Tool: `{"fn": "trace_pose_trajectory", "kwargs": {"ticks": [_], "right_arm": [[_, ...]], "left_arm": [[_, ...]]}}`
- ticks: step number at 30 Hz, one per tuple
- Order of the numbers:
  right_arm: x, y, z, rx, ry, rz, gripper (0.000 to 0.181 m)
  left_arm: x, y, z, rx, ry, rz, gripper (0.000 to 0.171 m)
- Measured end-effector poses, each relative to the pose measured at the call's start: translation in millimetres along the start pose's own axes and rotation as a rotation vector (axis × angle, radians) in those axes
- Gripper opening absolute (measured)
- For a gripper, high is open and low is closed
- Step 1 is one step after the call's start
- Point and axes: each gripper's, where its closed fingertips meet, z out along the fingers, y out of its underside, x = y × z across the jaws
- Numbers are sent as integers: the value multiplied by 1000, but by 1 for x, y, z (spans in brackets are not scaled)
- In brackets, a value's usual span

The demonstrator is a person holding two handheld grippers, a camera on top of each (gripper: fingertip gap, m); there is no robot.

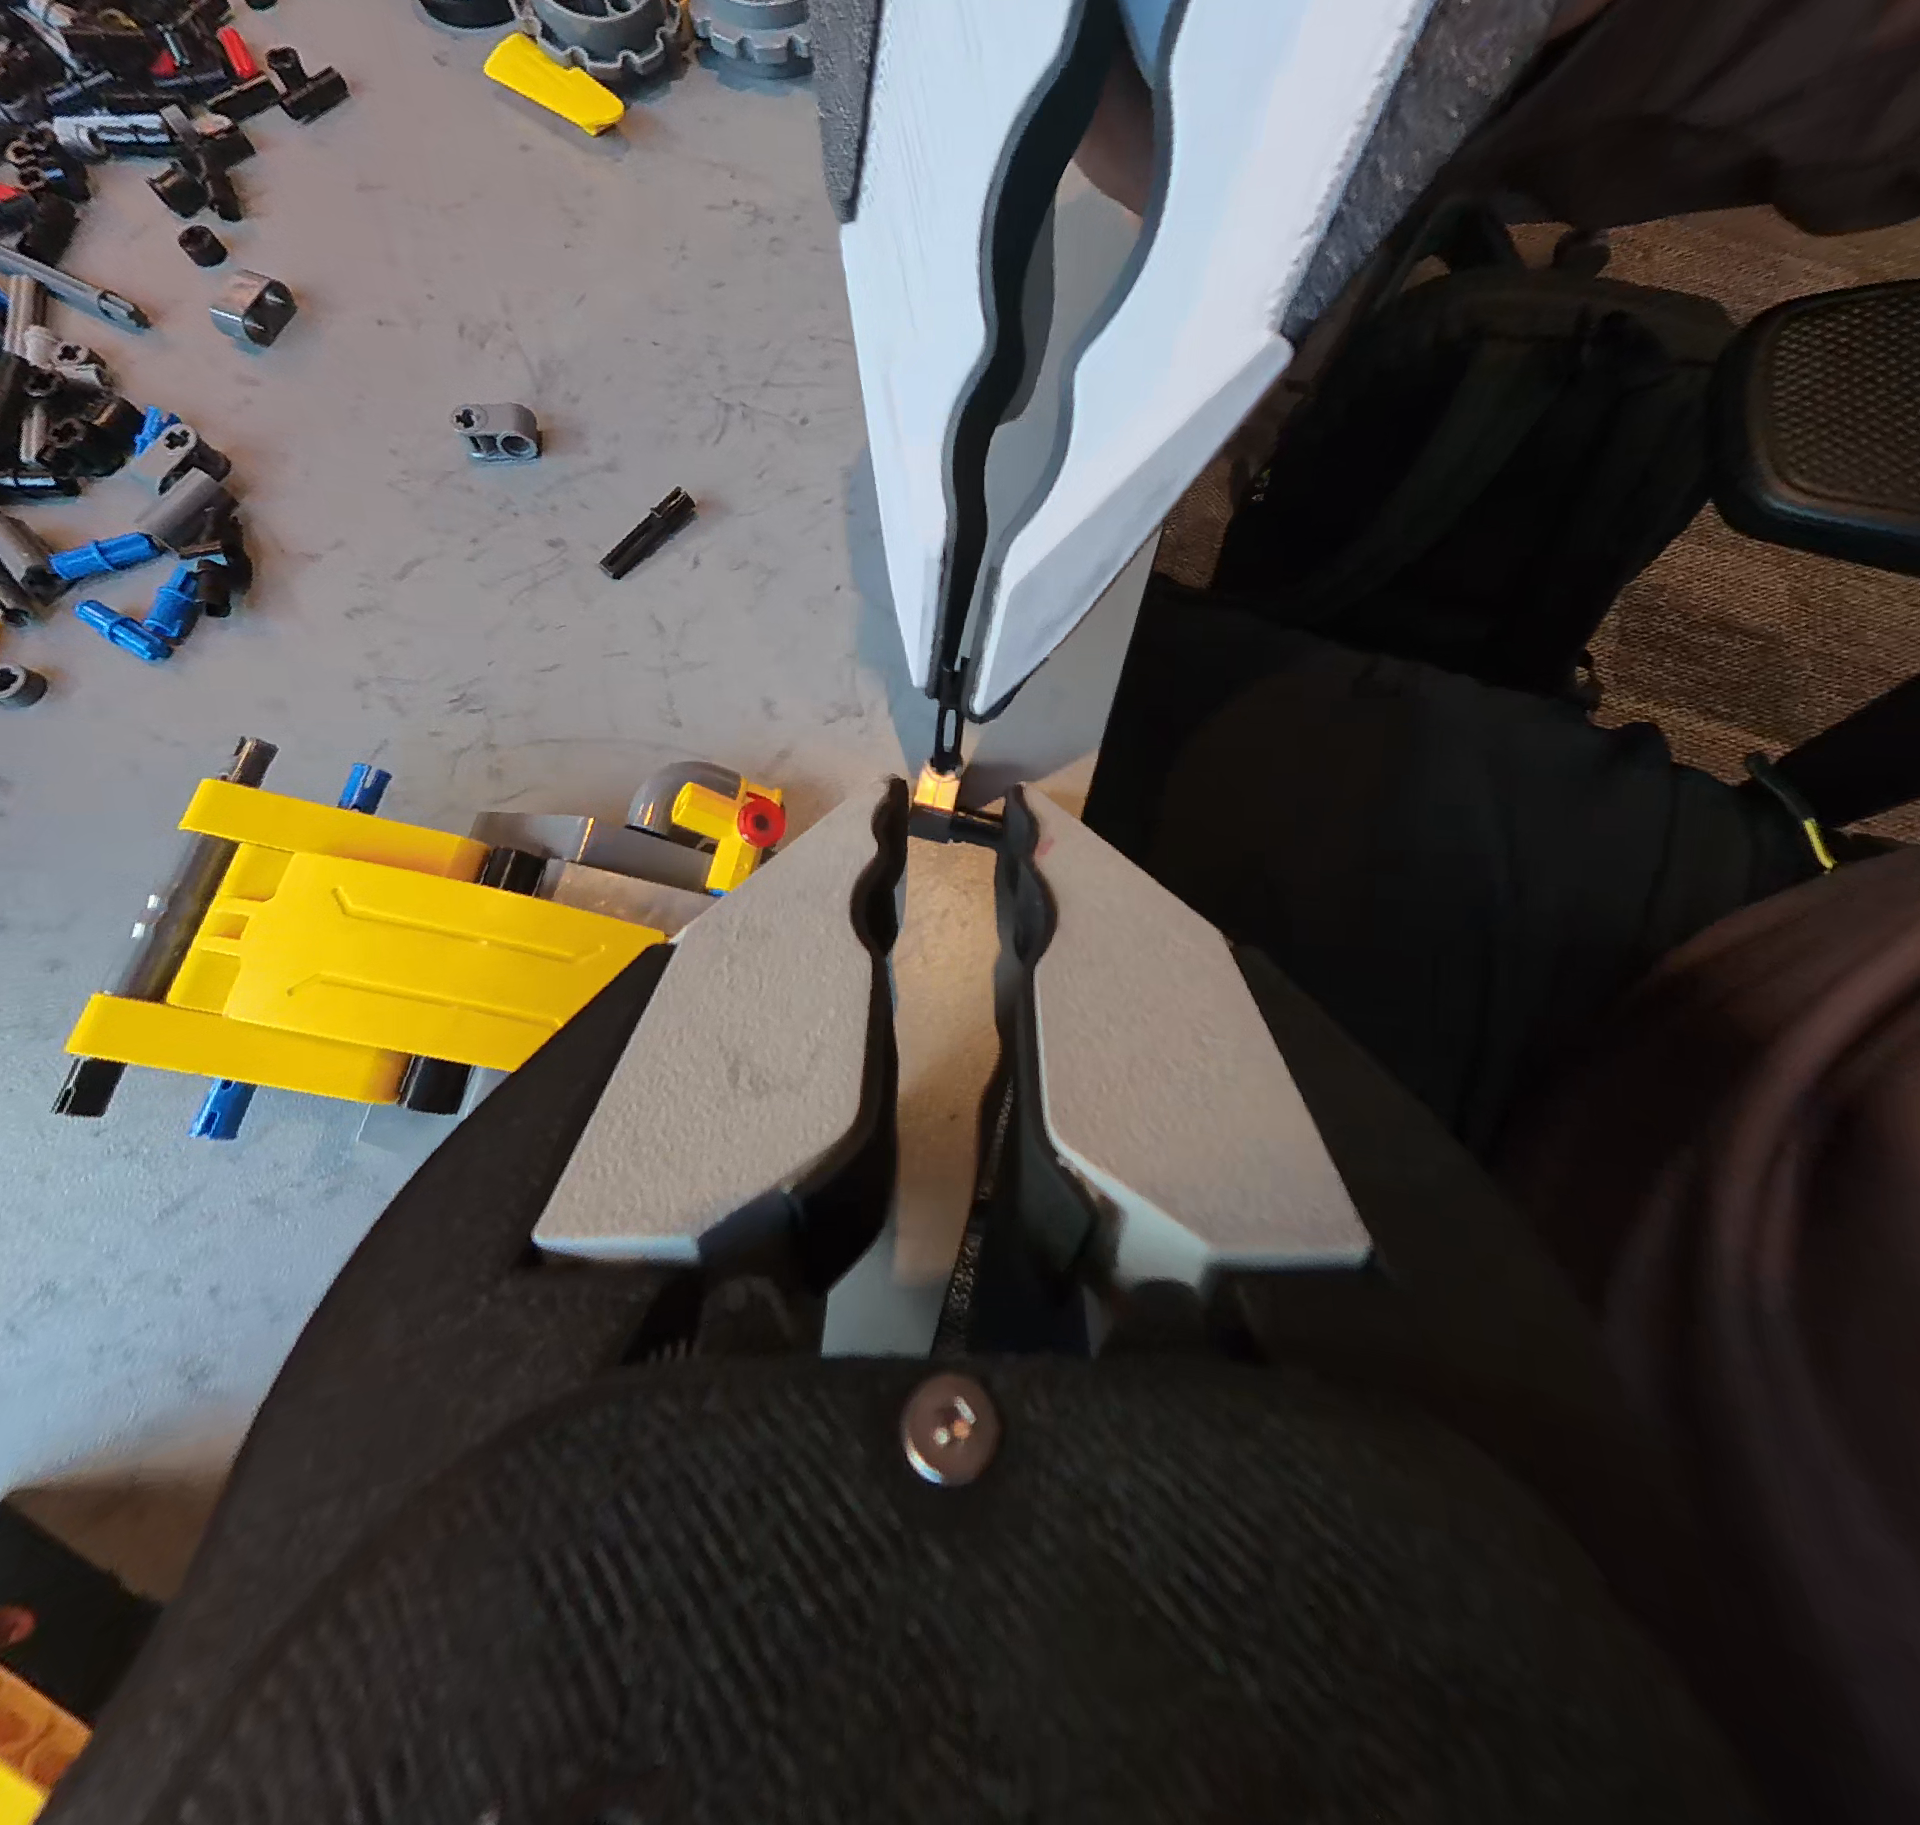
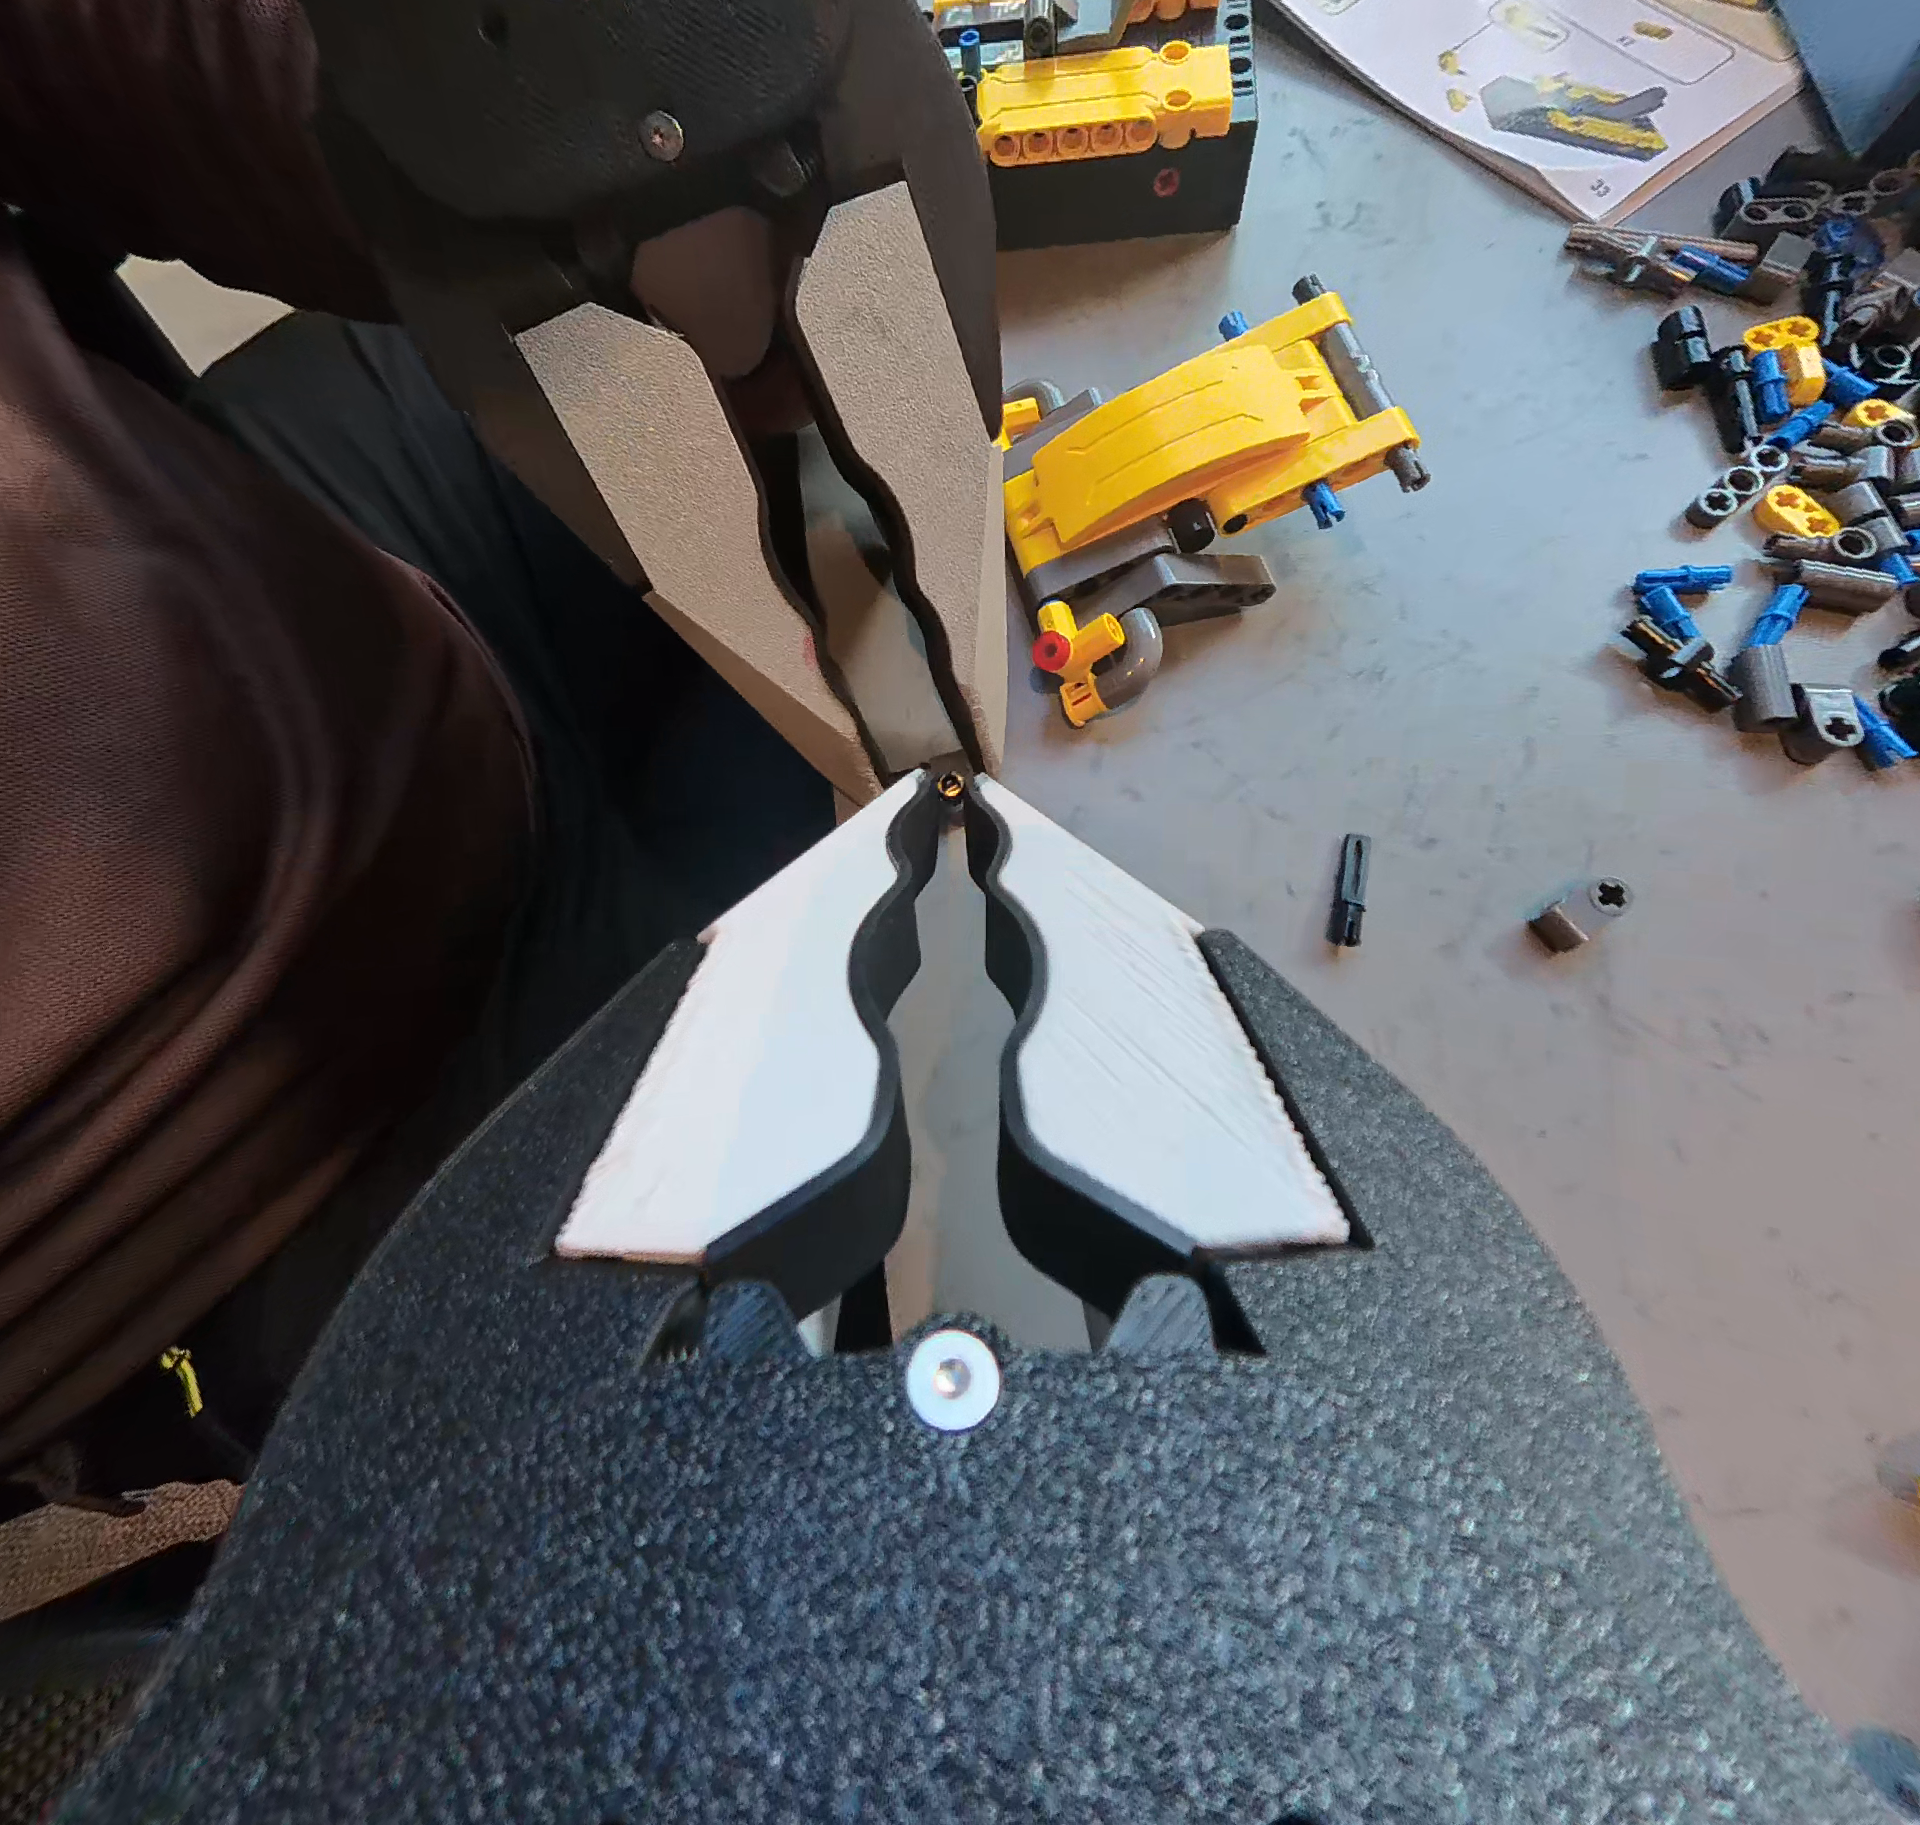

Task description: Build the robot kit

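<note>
The two grippers meet tip to tip above the near edge of a grey table (image 1: 436,248). The left gripper (image 1: 954,807), with grey fingers, has its tips drawn close around a tiny orange piece (image 1: 932,790) with a short black stub at its side; whether both tips truly press on it is hard to make out. The right gripper (image 2: 948,790), with white fingers, is pinched together on a thin black pin (image 1: 950,713) whose lower end touches the orange piece. In the right wrist view the pin is almost wholly hidden between the tips, and only a small dark round end shows. Just beside the left gripper lies a yellow toy-brick assembly (image 1: 343,954), its near corner covered by that gripper's body. Loose black, grey and blue pieces (image 1: 114,165) spread to the frame edge, cut off. A single black peg (image 1: 646,533) lies apart. An open instruction booklet (image 2: 1507,30) is partly cropped. A dark sleeve (image 2: 208,736) fills one side.
</note>
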Motion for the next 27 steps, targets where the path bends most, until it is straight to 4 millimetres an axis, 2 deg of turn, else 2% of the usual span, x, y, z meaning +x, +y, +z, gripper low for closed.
{"fn": "trace_pose_trajectory", "kwargs": {"ticks": [14,27], "right_arm": [[1,1,1,-92,16,-61,1],[-2,0,4,-217,52,-139,1]], "left_arm": [[0,-4,-1,19,18,-37,13],[-2,-3,1,14,-59,38,7]]}}
